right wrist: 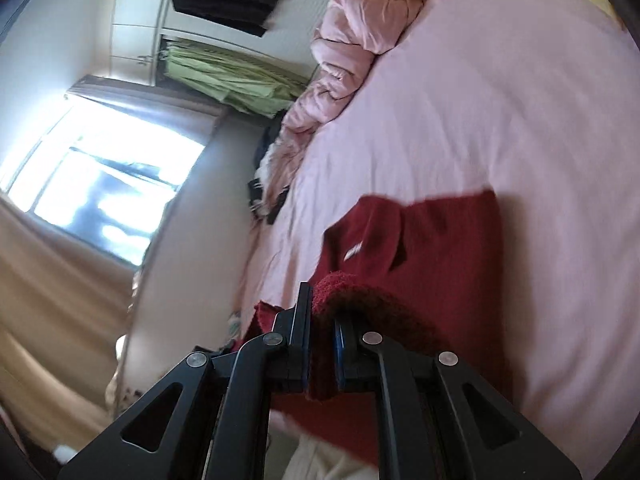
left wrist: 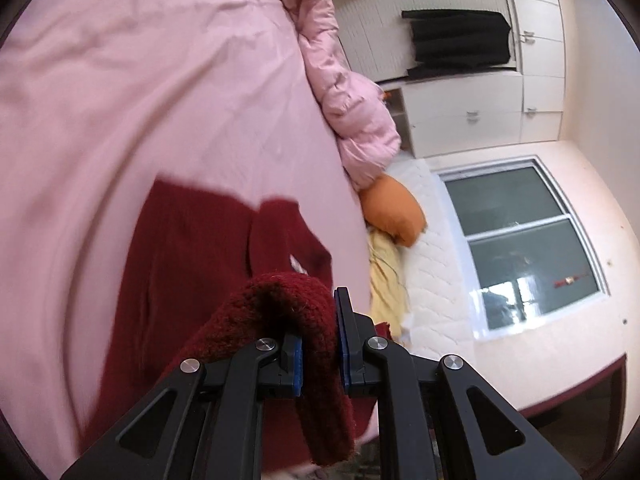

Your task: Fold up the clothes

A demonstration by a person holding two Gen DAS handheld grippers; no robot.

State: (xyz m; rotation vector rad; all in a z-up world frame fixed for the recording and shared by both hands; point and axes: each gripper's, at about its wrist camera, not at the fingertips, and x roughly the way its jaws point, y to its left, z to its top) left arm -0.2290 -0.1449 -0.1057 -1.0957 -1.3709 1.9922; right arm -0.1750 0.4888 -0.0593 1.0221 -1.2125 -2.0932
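A dark red knitted sweater [left wrist: 192, 264] lies spread on the pink bed sheet [left wrist: 160, 100], a small white label near its neck. My left gripper [left wrist: 319, 344] is shut on a thick fold of its knit, which bulges over the left finger and hangs down between the blue pads. In the right wrist view the same sweater [right wrist: 448, 248] lies on the sheet [right wrist: 500, 120], and my right gripper [right wrist: 322, 344] is shut on another bunched edge of it. Both pinched edges are lifted off the bed. Both views are blurred by motion.
A crumpled pink quilt [left wrist: 352, 120] runs along the bed's far side, with an orange pillow [left wrist: 394, 212] and yellow cloth [left wrist: 386, 280] beside it. White wardrobes [left wrist: 532, 52], a hanging black garment [left wrist: 460, 44], green clothes [right wrist: 232, 80] and a bright window [right wrist: 100, 184] lie beyond.
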